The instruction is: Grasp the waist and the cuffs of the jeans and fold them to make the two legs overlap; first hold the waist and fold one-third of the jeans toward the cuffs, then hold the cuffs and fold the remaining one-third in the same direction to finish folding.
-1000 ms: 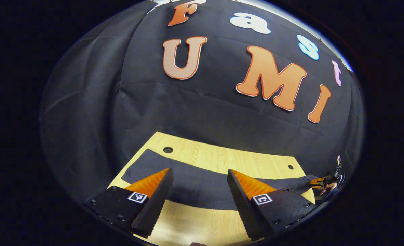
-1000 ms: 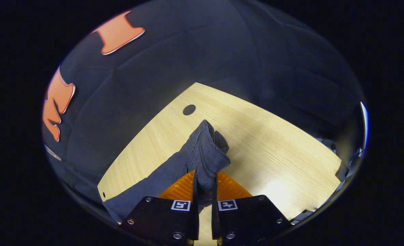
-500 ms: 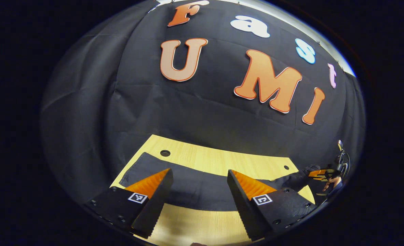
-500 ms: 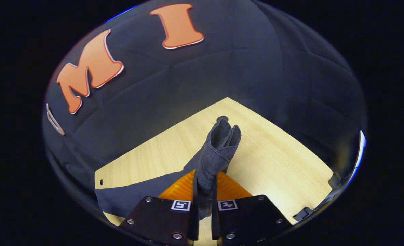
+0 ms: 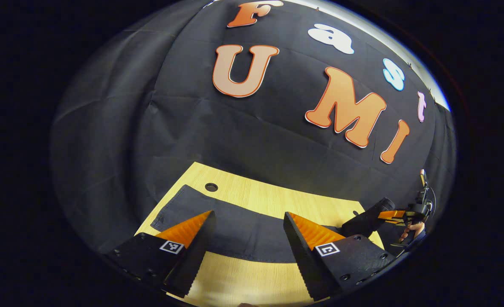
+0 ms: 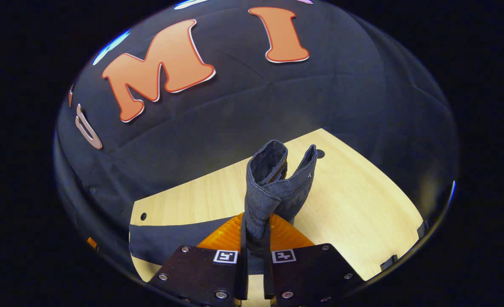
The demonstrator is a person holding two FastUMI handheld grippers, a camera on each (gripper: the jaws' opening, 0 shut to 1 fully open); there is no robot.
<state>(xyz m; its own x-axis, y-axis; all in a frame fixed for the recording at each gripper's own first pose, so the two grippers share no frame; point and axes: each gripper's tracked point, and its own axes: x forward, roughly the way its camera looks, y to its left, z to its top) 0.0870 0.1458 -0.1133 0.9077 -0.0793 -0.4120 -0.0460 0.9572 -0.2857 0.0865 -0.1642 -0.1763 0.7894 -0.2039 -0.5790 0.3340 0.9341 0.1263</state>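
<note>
Dark denim jeans lie flat along the pale wooden bench. Their cuffs stand lifted off its right end, clamped in the right gripper (no legible label). Left gripper hovers spread wide over the waist end.

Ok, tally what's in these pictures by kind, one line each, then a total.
Jeans: 1, dark, one end lifted in the right gripper
Grippers: 2, counting the left gripper, open above the jeans
Table: 1, light wood
Holes in the table: 2, such as this hole
Total: 6
</note>
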